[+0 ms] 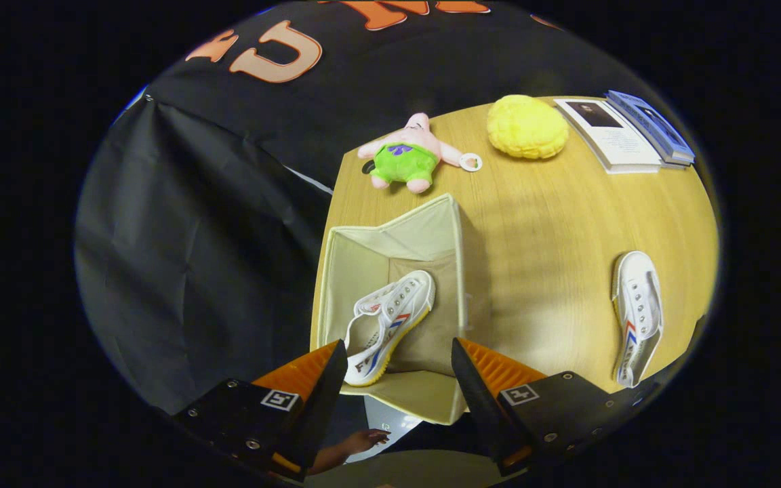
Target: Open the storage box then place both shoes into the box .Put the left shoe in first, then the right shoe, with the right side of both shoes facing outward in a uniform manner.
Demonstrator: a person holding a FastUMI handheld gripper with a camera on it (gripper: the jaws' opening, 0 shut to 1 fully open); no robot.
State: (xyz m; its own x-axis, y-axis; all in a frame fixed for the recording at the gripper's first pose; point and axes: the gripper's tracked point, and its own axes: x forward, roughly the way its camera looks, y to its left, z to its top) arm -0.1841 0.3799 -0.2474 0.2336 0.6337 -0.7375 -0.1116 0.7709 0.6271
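The beige fabric storage box (390,237) stands open on the wooden table's left end. One white sneaker (390,325) with red and blue stripes and a yellow sole lies inside it, leaning against the box's left wall. Its striped side faces up. The other white sneaker (636,317) lies on the table, well to the right of the box. My gripper (398,356) hovers above the box with its fingers spread wide and nothing between them. The shoe in the box sits just ahead of the left finger (326,379).
A pink and green plush toy (407,154) and a yellow round cushion (526,126) lie on the table (553,224) beyond the box. A stack of books (628,132) sits at the far right. A hand (356,444) shows below the fingers.
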